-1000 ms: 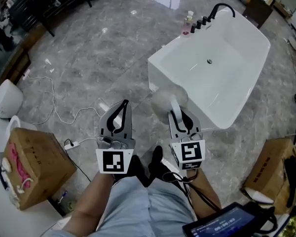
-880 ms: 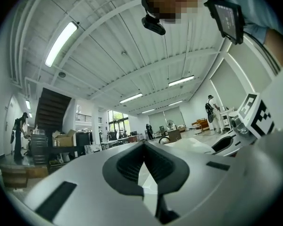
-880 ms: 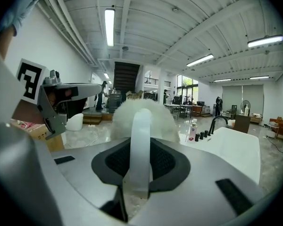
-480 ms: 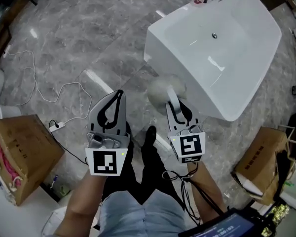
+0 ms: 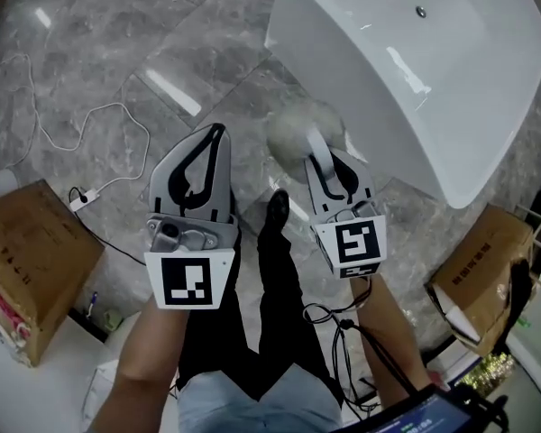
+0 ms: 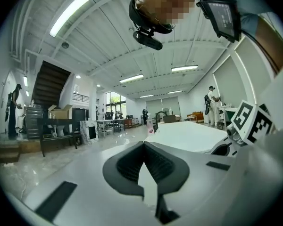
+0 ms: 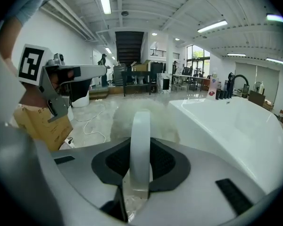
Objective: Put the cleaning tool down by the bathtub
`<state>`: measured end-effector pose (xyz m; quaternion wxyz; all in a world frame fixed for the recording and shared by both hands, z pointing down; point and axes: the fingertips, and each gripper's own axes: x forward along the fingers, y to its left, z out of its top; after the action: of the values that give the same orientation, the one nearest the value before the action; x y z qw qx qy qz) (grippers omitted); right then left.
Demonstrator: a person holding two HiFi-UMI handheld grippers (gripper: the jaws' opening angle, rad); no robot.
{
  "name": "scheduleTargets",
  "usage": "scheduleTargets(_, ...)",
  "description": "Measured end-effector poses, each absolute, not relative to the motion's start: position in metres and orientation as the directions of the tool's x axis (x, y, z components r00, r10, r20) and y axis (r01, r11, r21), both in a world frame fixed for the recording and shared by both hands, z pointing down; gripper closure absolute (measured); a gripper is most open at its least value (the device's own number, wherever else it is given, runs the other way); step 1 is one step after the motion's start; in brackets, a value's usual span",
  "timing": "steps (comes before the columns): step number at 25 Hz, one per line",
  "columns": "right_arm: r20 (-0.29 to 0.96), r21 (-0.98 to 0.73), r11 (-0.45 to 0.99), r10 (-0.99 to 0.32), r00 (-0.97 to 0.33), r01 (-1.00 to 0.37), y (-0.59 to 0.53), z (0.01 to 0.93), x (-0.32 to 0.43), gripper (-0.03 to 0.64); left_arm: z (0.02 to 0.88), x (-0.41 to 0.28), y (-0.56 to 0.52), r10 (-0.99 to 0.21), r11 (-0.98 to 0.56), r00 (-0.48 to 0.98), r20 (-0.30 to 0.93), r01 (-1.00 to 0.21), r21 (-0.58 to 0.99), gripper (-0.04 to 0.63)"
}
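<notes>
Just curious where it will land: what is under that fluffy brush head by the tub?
Grey marble floor tiles, close beside the white bathtub's outer wall. The fluffy brush's head covers the spot right below it, so whether it touches the floor cannot be seen.

Open industrial-style hall, looks like a lab or showroom space. Freestanding bathtub (image 5: 415, 70) on grey marble floor (image 5: 99, 52), cardboard box (image 5: 32, 260), staircase (image 7: 129, 44), strip light (image 6: 68, 14) on bare ceiling.

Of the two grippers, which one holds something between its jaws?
The right gripper: its jaws clamp the white handle of the fluffy cleaning tool. The left gripper has its jaws closed together with nothing between them.
</notes>
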<state>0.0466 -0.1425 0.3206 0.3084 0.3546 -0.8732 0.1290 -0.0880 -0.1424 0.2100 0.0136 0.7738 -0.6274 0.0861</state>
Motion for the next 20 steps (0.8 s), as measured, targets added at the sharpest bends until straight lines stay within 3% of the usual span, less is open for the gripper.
scheduleTargets(20,0.737,-0.04,0.732,-0.438,-0.515,-0.68,-0.153,0.553,0.038,0.52,0.429,-0.108,-0.155,-0.952,-0.194,0.181,0.245,-0.98,-0.032,0.581)
